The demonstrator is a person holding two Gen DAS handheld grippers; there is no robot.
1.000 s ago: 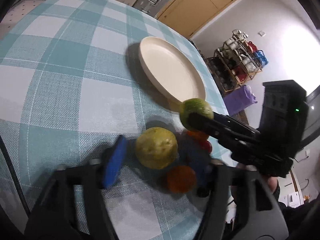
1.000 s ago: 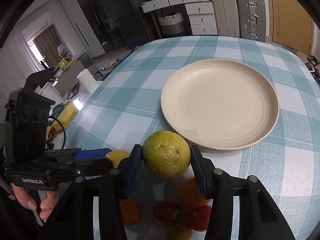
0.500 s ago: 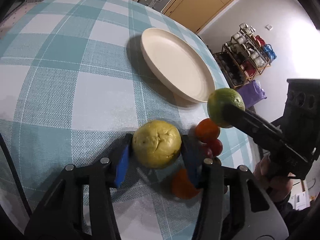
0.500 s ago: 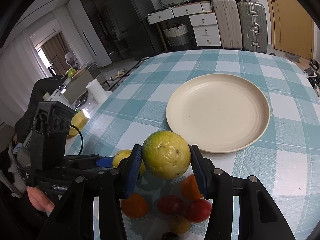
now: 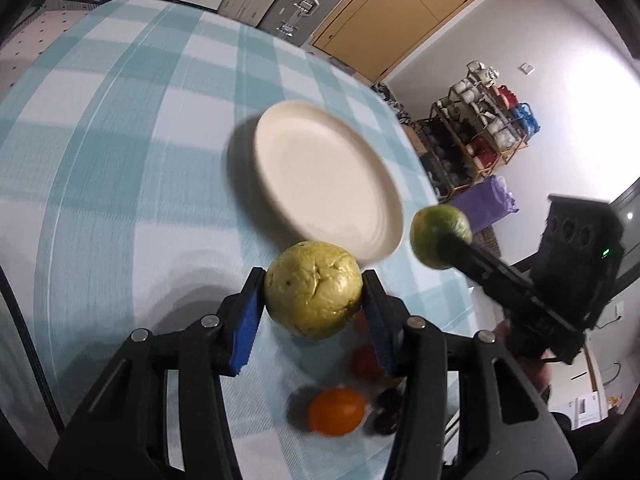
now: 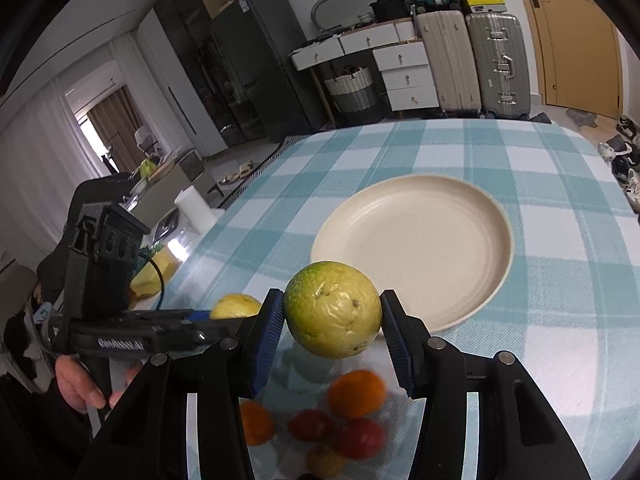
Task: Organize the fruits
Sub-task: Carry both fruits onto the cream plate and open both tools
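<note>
A bench (image 6: pixel 560 320) under a teal-and-white checked cloth fills the foreground. Beyond its far edge stand two hard suitcases, one beige (image 6: pixel 446 64) and one silver (image 6: pixel 500 66), beside a white chest of drawers (image 6: pixel 404 76). A woven basket (image 6: pixel 354 94) sits under the drawer unit, and a dark refrigerator (image 6: pixel 256 64) stands further left. A wooden door (image 6: pixel 576 36) closes the right side. A paper-towel roll (image 6: pixel 194 210) stands near the bench's left edge. A wire shelf rack (image 5: pixel 484 132) of small items stands against the wall, a purple bag (image 5: pixel 482 200) at its foot.
</note>
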